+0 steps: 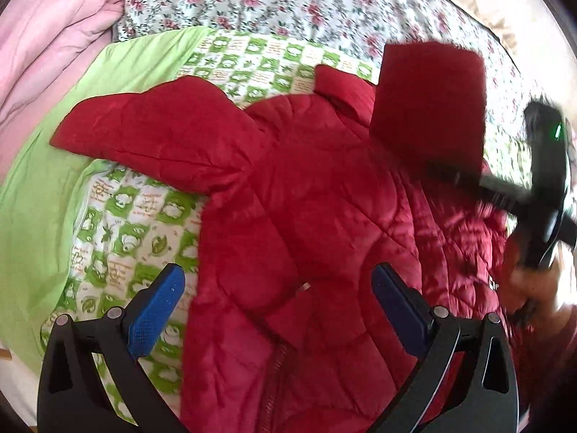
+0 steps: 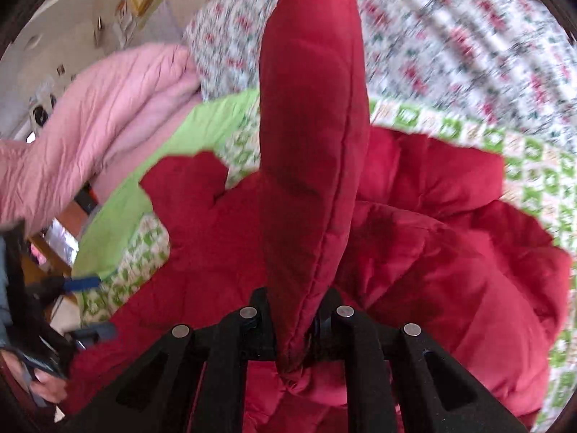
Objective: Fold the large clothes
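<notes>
A red quilted jacket [image 1: 306, 216] lay spread on the green-patterned quilt [image 1: 119, 231] over the bed, 1 sleeve [image 1: 151, 137] still flung outward. The other sleeve [image 2: 310, 151] stood lifted, clamped in the right gripper [image 2: 295, 339]. The left gripper [image 1: 274, 303] hovered over the jacket's front, jaws wide apart and empty. Sleeve-folding seemed underway; next, that sleeve probably needed laying across the chest.

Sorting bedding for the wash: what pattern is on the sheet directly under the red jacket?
Green-and-white checks with small pictures, on the sheet under the red jacket; clearest in the left wrist view.
</notes>
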### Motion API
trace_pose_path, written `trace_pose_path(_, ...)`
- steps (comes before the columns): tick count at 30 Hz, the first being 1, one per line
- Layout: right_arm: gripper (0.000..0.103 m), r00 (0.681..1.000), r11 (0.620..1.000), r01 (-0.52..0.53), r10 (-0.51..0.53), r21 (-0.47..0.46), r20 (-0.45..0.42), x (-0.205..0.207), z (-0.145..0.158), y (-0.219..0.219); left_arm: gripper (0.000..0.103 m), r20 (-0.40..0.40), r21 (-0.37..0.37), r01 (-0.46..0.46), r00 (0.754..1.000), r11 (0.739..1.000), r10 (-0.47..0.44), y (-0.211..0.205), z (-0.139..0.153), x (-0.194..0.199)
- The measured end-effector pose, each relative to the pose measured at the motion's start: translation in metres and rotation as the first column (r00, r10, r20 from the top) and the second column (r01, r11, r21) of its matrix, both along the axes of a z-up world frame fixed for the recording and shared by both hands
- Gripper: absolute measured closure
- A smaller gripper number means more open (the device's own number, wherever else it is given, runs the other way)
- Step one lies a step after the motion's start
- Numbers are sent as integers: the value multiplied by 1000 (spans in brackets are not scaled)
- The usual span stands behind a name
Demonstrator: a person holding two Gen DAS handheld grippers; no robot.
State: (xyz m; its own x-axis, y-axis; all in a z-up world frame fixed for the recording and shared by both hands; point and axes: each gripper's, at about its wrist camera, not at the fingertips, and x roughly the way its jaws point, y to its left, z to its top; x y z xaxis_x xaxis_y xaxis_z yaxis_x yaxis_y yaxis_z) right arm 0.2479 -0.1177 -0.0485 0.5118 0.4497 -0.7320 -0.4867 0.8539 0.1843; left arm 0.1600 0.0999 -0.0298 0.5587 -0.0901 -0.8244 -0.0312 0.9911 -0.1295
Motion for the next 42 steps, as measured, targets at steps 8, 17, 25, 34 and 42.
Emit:
trace_pose_path(8,55,993,1000,-29,30,9,-113,5,-49,6,0,-55,-137,-14,998,990,6,20,-14,35)
trace_pose_path(17,37,984,993,-82,94,80,-150,-4,-60,6,0,-99,-282,35,993,959,-65,14,-27,68)
trace_pose_path(25,29,981,987,-157,158,15,-110,-24,-56,3,0,-33,-391,91,993,916,-113,27,-1,76)
trace_pose_path(34,28,984,989,-143,147,48,-104,-36,-47,-15,16,-165,-405,133,962,904,-216,-2,-59,104)
trace_pose_path(42,28,997,984,45,-34,175,-64,-51,-21,-93,93,41,-89,261,965,961,-258,-19,-7,104)
